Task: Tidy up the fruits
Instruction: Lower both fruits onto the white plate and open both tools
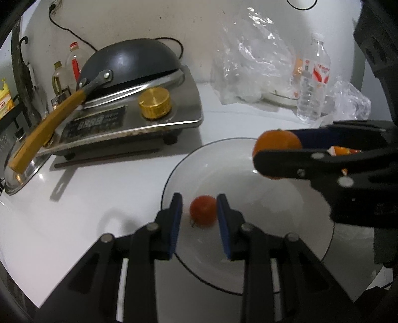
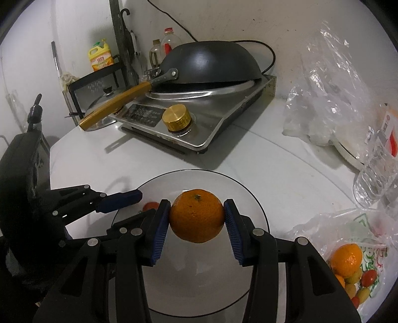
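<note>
- The white counter sits against a scuffed white wall, with a black cord running across the wall.
- A white plate with a thin dark rim rests on the counter near its front.
- The right gripper is clamped on an orange, both blue pads pressed to its sides, holding it above the plate.
- The left gripper hangs low over the plate with its pads apart; a small tomato lies on the plate between them. One pad seems to graze it, the other stands clear.
- Behind the plate sits a steel stove with a brass knob; a black wok is turned upside down on it, its wooden handle sticking out over a glass lid.
- A black rack in the corner carries a yellow detergent bottle; glass bottles stand behind the stove.
- On the right lie crumpled clear plastic bags and a water bottle.
- A bag at the front right holds more fruit.
</note>
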`<state>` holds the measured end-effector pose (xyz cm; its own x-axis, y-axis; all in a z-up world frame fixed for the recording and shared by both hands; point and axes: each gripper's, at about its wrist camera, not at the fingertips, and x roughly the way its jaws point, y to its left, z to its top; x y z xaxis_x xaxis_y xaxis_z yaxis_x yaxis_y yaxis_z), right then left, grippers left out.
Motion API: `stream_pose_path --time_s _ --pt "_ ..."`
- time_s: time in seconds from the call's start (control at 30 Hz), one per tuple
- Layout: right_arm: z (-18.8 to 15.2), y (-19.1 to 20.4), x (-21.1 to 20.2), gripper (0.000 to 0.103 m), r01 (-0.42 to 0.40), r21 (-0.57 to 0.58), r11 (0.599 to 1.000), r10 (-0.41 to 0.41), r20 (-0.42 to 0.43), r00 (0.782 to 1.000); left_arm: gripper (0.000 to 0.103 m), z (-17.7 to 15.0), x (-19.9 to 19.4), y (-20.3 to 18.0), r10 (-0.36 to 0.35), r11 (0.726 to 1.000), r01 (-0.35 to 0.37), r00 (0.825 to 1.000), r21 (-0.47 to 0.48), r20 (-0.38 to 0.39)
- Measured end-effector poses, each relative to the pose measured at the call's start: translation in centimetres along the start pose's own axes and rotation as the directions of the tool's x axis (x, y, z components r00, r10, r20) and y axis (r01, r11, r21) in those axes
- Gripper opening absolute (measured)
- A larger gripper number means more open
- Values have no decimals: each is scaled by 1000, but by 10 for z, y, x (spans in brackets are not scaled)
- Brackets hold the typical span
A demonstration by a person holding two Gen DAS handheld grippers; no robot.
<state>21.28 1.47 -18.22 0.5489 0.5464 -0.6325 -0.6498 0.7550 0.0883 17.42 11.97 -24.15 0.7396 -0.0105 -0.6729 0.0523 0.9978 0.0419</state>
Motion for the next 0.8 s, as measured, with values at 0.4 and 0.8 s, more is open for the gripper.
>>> stream_pose_path --time_s 0.4,0.8 --pt "15 7 23 47 16 -15 1000 -17 -36 999 30 -5 -10 20 -34 996 35 999 -81 18" --pt "19 15 59 47 -9 -5 1000 8 -101 995 31 -8 -11 39 -20 992 24 999 -127 29"
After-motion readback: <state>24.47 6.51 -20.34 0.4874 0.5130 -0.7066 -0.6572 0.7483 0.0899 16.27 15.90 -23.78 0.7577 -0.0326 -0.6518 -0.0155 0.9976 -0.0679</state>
